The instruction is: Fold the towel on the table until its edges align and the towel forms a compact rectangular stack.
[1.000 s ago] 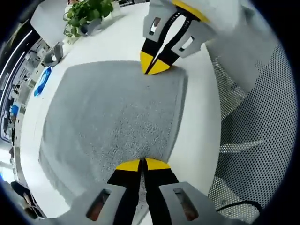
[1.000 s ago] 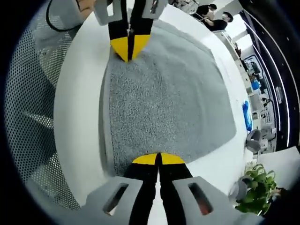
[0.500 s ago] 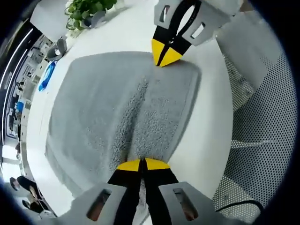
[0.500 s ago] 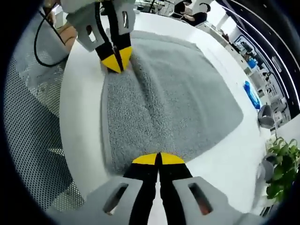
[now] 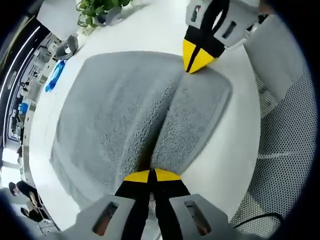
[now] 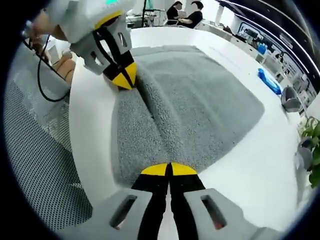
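A grey towel (image 5: 125, 110) lies on the white table (image 5: 150, 30). Its near edge is lifted, and a long ridge runs across it from one gripper to the other. In the left gripper view my left gripper (image 5: 151, 175) is shut on one corner of that edge, and my right gripper (image 5: 196, 62) pinches the opposite corner at the top. In the right gripper view the towel (image 6: 200, 105) spreads out ahead, my right gripper (image 6: 168, 169) is shut on its corner, and my left gripper (image 6: 122, 79) holds the far corner.
A potted plant (image 5: 97, 7) and a blue object (image 5: 54, 82) sit near the table's far side. A mesh chair (image 5: 285, 135) stands beside the table edge. A cable (image 6: 42, 60) hangs off the left gripper. People sit in the background (image 6: 185, 12).
Both grippers have risen with the near edge of the towel. A ridge has formed and grown between them, and the lifted strip has begun to curl over the rest of the towel.
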The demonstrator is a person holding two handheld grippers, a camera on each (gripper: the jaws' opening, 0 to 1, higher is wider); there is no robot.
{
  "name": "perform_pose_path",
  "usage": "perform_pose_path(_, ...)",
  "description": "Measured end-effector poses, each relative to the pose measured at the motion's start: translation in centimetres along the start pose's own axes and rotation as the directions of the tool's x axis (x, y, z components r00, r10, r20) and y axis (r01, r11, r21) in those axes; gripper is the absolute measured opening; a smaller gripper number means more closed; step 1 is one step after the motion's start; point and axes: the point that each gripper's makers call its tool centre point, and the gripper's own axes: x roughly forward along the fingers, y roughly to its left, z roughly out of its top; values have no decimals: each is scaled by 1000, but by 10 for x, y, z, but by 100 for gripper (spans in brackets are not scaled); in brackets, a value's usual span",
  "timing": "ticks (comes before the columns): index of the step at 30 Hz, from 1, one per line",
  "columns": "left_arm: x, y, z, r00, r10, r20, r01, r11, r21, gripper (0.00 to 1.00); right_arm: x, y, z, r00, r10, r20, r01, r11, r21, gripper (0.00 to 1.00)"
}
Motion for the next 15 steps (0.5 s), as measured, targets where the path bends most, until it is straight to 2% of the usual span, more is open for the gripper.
perform_pose_path(3,1,4,-1,1000,-5,16,5,999,-41,2,1,4,2,1000,8,-3,-9,1000,-8,0)
perform_pose_path(9,4,11,-1,1000,-3,20,3,999,-44,2,2,12,6,1000,21,6,-21,1000,0,0)
perform_pose_path(15,5,17,-3,1000,9,20,-8,999,-45,2,4,24,11,999,40,2,-40,999,-31,0)
